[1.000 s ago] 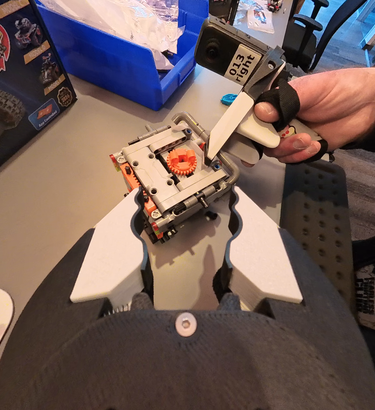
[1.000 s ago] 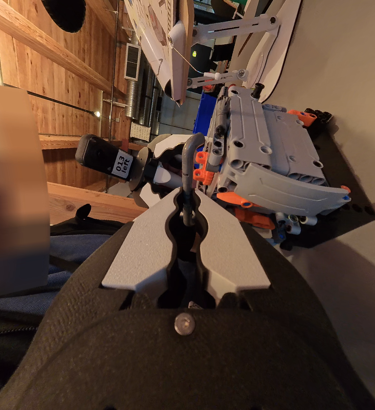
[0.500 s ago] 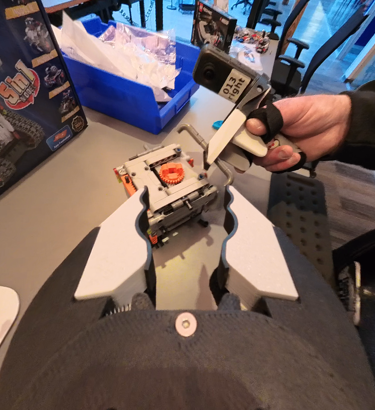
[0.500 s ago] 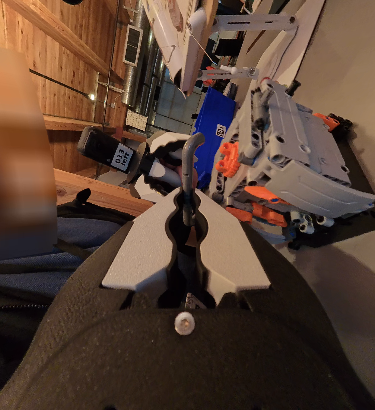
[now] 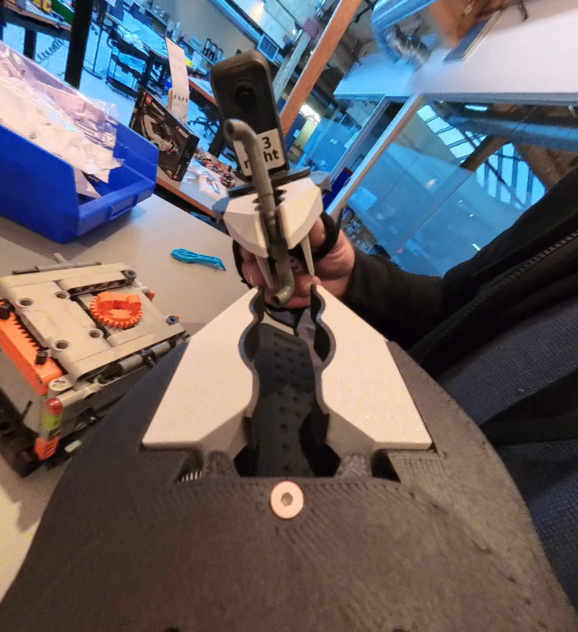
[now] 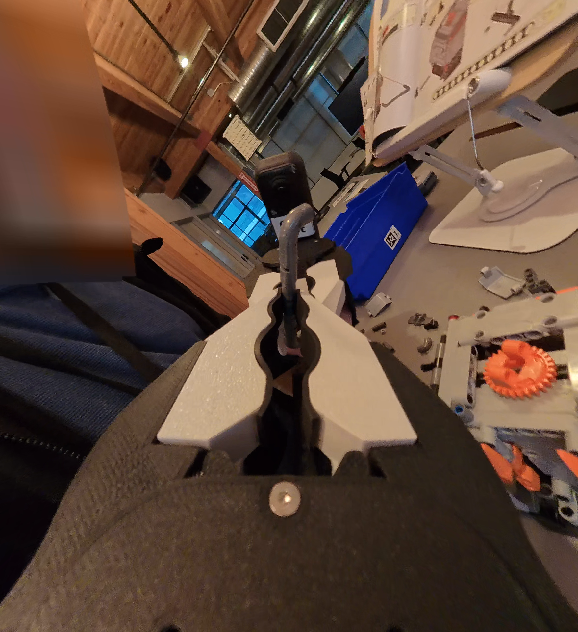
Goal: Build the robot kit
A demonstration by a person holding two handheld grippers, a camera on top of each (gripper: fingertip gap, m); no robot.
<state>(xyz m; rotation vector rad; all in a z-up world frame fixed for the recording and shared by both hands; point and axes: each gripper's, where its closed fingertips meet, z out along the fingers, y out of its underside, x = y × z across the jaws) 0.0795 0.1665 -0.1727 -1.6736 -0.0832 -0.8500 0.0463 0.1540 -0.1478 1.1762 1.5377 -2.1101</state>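
Left wrist view: grey table (image 5: pixel 191 219), workshop.

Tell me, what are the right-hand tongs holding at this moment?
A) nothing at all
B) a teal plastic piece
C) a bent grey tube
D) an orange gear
C: the right tongs are closed on a bent grey tube, held up in the air, while the orange gear sits on the grey brick model and the teal piece lies on the table.
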